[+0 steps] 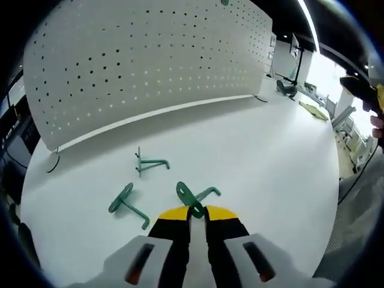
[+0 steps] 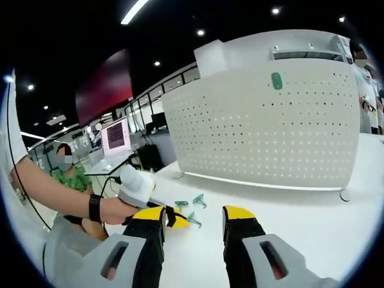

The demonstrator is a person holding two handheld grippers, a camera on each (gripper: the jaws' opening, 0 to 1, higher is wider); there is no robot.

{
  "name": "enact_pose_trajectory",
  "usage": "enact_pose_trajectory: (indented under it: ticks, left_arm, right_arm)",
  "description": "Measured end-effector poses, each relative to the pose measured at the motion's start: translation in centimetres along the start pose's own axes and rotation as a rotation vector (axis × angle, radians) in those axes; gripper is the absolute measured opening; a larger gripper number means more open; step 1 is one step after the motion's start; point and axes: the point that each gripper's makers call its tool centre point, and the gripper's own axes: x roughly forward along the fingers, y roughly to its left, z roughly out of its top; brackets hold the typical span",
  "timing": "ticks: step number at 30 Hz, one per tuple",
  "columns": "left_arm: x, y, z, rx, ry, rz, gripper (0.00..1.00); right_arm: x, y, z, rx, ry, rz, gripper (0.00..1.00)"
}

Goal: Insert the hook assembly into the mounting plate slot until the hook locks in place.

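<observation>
Left gripper (image 1: 197, 211) fingers closing on a green hook (image 1: 191, 196) lying on the white counter (image 1: 258, 156); right gripper (image 2: 193, 215) fingers standing open, gripping nothing, facing the pegboard (image 2: 264, 126).

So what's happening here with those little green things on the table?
A person is working with a handheld gripper in each hand at a white table. The left gripper is shut on one green hook, low over the tabletop. Two more green hooks lie loose nearby. Behind them stands a white pegboard with one green piece already mounted near its top. The right gripper is open and holding nothing.
</observation>
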Motion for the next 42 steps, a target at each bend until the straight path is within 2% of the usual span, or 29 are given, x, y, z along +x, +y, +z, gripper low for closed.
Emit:
enact_pose_trajectory:
  ticks: [6, 24, 29, 42]
  left_arm:
    - [-0.3, 0.3, 0.1, 0.011, -0.005, 0.022, 0.09]
    - [-1.9, -0.5, 0.3, 0.03, -0.026, -0.001, 0.06]
    - [-2.2, -1.0, 0.2, 0.015, -0.029, -0.018, 0.05]
    - [-3.2, -1.8, 1.3, -0.026, -0.049, -0.041, 0.03]
  right_arm:
    - [0.0, 0.1, 0.1, 0.007, -0.006, 0.003, 0.38]
    - [0.4, 1.0, -0.1, 0.005, -0.003, 0.028, 0.37]
    - [0.4, 1.2, 0.0, 0.017, -0.014, 0.035, 0.37]
    - [0.6, 1.5, -0.1, 0.013, -0.009, 0.048, 0.36]
